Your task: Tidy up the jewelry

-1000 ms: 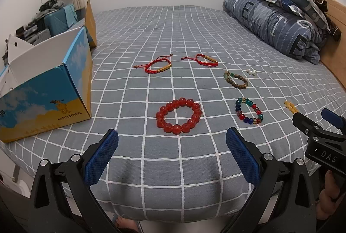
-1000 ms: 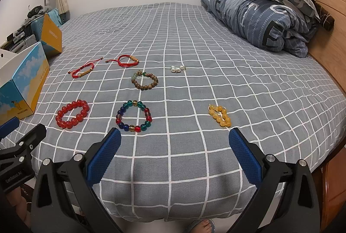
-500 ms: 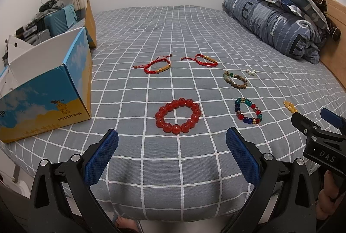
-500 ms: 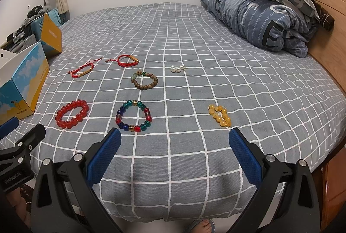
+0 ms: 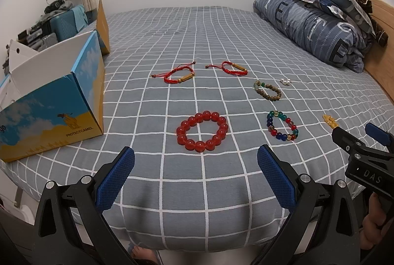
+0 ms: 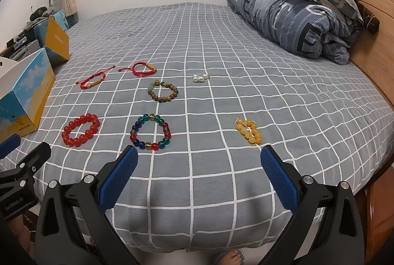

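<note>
Jewelry: seven pieces lie spread on the grey checked bedcover (image 6: 221, 38), none touching another, all ahead of both grippers.
Left gripper (image 5: 196, 175): jaws wide apart, holding nothing, hovering over the near edge of the bed.
Right gripper (image 6: 199, 172): jaws wide apart, holding nothing, hovering over the near edge of the bed, to the right of the left gripper.
Red bead bracelet (image 5: 202, 134): nearest piece to the left gripper, just ahead of it and roughly centred between its fingers.
Multicoloured bead bracelet (image 6: 150, 132): just ahead of the right gripper's left finger; right of the red bead bracelet.
Yellow bead bracelet (image 6: 248, 134): just ahead of the right gripper's right finger, bunched rather than laid round.
Brown bead bracelet (image 6: 162, 93): farther ahead, beyond the multicoloured bead bracelet.
Pearl piece (image 6: 200, 78): small, white, farther ahead of the right gripper, right of the brown bead bracelet.
Red cord bracelets: two, side by side in the far row, one (image 5: 177, 75) left of the other (image 5: 231, 67); each carries a tan bar.
Open box (image 5: 53, 102): blue and yellow carton standing on the bed, ahead and to the left of the left gripper.
Folded duvet (image 6: 290, 18): far right, against the wooden headboard (image 6: 376, 26).
Person: a hand (image 5: 376, 220) grips the right gripper's handle; toes (image 6: 230, 255) visible below the bed edge.
</note>
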A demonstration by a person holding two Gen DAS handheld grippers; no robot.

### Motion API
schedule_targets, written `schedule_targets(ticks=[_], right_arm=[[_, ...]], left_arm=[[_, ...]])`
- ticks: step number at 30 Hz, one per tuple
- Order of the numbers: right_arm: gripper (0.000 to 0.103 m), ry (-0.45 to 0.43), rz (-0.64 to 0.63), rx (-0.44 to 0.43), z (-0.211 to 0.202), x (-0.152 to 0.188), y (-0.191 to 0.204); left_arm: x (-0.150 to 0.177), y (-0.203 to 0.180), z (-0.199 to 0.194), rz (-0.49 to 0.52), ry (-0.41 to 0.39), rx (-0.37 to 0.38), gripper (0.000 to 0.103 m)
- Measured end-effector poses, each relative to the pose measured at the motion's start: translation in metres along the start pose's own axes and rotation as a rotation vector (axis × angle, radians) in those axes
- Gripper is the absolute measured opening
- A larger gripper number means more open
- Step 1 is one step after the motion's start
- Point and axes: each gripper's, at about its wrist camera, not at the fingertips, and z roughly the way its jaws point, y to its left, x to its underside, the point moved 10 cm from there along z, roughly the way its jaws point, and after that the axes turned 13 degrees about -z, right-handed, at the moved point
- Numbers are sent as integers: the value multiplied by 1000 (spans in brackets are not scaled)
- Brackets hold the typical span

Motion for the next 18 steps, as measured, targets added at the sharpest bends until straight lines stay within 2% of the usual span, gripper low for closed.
schedule_targets(ticks=[11, 18], right_arm=[[95, 4, 5, 14, -1, -1, -7], [95, 30, 27, 49, -2, -21, -35]], left_arm=[[-1, -5, -1, 5, 0, -1, 97], [-25, -9, 5, -9, 21, 1, 97]])
